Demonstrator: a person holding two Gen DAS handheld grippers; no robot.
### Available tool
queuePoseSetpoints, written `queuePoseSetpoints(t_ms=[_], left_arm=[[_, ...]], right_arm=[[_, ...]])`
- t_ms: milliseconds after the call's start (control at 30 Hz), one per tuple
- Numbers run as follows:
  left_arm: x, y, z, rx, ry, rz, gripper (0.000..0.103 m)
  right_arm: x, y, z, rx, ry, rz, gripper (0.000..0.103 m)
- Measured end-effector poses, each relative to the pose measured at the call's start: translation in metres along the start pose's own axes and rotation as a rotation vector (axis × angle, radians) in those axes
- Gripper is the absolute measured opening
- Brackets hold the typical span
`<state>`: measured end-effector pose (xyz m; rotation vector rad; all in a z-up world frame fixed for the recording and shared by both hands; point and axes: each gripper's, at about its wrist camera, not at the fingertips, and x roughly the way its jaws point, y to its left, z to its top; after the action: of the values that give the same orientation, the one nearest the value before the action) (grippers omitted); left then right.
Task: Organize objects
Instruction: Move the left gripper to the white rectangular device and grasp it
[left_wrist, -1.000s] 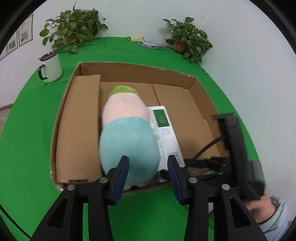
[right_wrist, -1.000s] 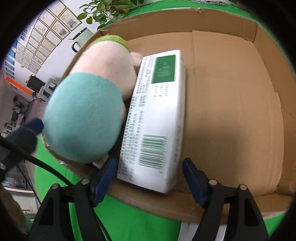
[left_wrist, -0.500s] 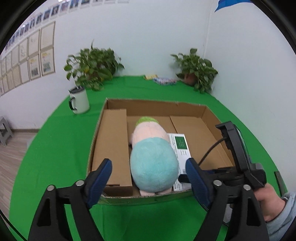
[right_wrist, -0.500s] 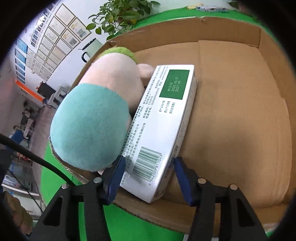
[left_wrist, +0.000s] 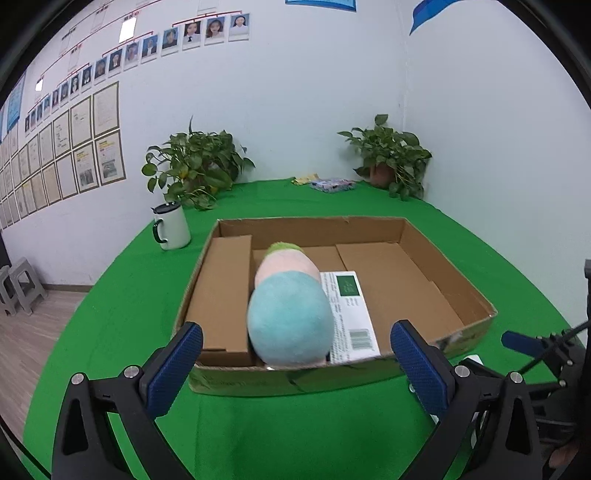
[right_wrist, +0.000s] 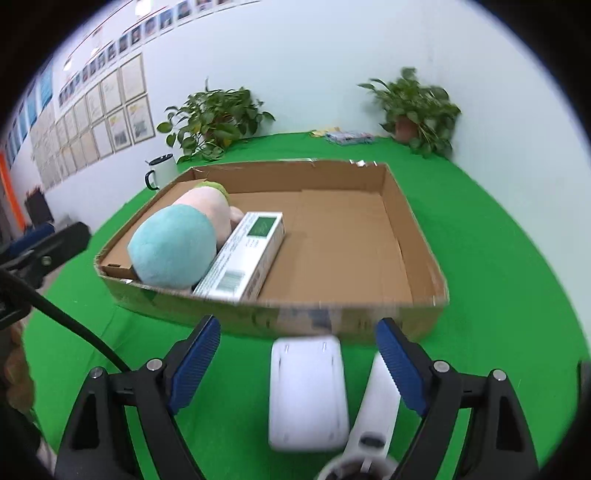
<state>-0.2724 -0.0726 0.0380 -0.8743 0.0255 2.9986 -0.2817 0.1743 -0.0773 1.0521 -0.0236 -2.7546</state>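
Observation:
A shallow cardboard box (left_wrist: 447, 273) (right_wrist: 406, 218) lies on the green table. Inside it lies a plush toy (left_wrist: 290, 321) (right_wrist: 173, 247), teal, pink and green, with a white and green carton (left_wrist: 351, 321) (right_wrist: 247, 258) beside it on the right. My left gripper (left_wrist: 295, 365) is open and empty, in front of the box. My right gripper (right_wrist: 295, 362) is open and empty, above a white flat device (right_wrist: 306, 391) and a white handle-shaped object (right_wrist: 380, 402) on the table in front of the box.
A white mug (left_wrist: 171, 227) (right_wrist: 160, 171) stands left of the box. Two potted plants (left_wrist: 195, 166) (left_wrist: 391, 155) and some flat packets (left_wrist: 332, 183) sit at the table's back. Walls close the back and right. Stools (left_wrist: 22, 284) stand on the floor at left.
Both grippers have let go, opened wide and pulled back out of the box. The plush toy and the carton stay lying in the box.

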Motion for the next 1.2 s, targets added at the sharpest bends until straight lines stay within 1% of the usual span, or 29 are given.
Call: queuePoseSetpoints(t_ms=[67,133,300,367,400,433,467,500,533,567,600,667,700,733,767,800,833,867,933,967,1067,1100,1167,1200], left_arm=[[-0.001,-0.008,-0.002,0.013,0.015,0.010,0.102],[-0.001,-0.013,-0.005,0.021,0.018,0.007,0.102],[-0.012,-0.027,-0.011,0.027,-0.006,0.002,0.102],[-0.015,-0.031,-0.012,0.021,-0.009,-0.004,0.101],[-0.016,-0.033,-0.014,0.016,-0.007,-0.008,0.100],[-0.016,-0.034,-0.015,0.013,-0.007,-0.013,0.093],[-0.017,-0.035,-0.016,0.011,-0.007,-0.017,0.075],[-0.016,-0.036,-0.018,0.012,-0.007,-0.024,0.061],[-0.014,-0.036,-0.020,0.015,0.010,-0.038,0.037],[-0.012,-0.036,-0.021,0.014,0.028,-0.051,0.024],[-0.009,-0.035,-0.023,0.005,0.045,-0.067,0.023],[-0.009,-0.034,-0.025,-0.007,0.044,-0.061,0.025],[-0.010,-0.034,-0.025,-0.011,0.034,-0.037,0.029],[-0.010,-0.034,-0.026,-0.013,0.029,-0.023,0.055],[-0.011,-0.034,-0.026,-0.018,0.025,-0.013,0.095],[-0.013,-0.034,-0.027,-0.030,0.009,-0.007,0.103],[-0.016,-0.032,-0.027,-0.043,-0.008,-0.010,0.102],[-0.017,-0.031,-0.027,-0.047,-0.009,-0.019,0.102],[-0.012,-0.029,-0.028,-0.046,0.034,-0.046,0.102],[-0.009,-0.028,-0.029,-0.051,0.053,-0.055,0.102],[-0.005,-0.023,-0.035,-0.076,0.084,-0.100,0.102],[-0.002,-0.022,-0.039,-0.077,0.098,-0.121,0.102],[0.005,-0.022,-0.045,-0.078,0.132,-0.153,0.102],[0.012,-0.023,-0.050,-0.082,0.170,-0.185,0.102]], right_arm=[[0.004,0.007,-0.006,0.018,0.001,-0.016,0.086],[0.002,0.010,-0.011,0.010,0.012,-0.018,0.086],[-0.023,0.011,-0.024,-0.041,-0.035,-0.048,0.084],[-0.029,0.011,-0.027,-0.049,-0.051,-0.034,0.073],[-0.030,0.012,-0.028,-0.052,-0.049,-0.034,0.049],[-0.029,0.013,-0.028,-0.056,-0.040,-0.036,0.022],[-0.029,0.014,-0.029,-0.057,-0.034,-0.039,0.015],[-0.030,0.014,-0.030,-0.058,-0.039,-0.042,0.014],[-0.031,0.014,-0.031,-0.061,-0.050,-0.051,0.014],[-0.034,0.015,-0.031,-0.069,-0.063,-0.065,0.014],[-0.034,0.015,-0.032,-0.074,-0.070,-0.072,0.014],[-0.033,0.015,-0.033,-0.085,-0.068,-0.073,0.032],[-0.033,0.015,-0.034,-0.089,-0.070,-0.070,0.068],[-0.033,0.016,-0.035,-0.088,-0.084,-0.064,0.094],[-0.036,0.015,-0.038,-0.088,-0.102,-0.061,0.096],[-0.037,0.016,-0.040,-0.095,-0.106,-0.060,0.096],[-0.036,0.017,-0.042,-0.104,-0.101,-0.051,0.096],[-0.035,0.017,-0.044,-0.113,-0.095,-0.038,0.096],[-0.036,0.018,-0.050,-0.129,-0.093,0.012,0.096],[-0.037,0.019,-0.052,-0.136,-0.093,0.051,0.096],[-0.043,0.025,-0.069,-0.185,-0.088,0.233,0.096],[-0.042,0.026,-0.073,-0.192,-0.076,0.278,0.096],[-0.033,0.027,-0.082,-0.180,-0.015,0.374,0.096],[-0.027,0.026,-0.085,-0.165,0.020,0.412,0.095]])
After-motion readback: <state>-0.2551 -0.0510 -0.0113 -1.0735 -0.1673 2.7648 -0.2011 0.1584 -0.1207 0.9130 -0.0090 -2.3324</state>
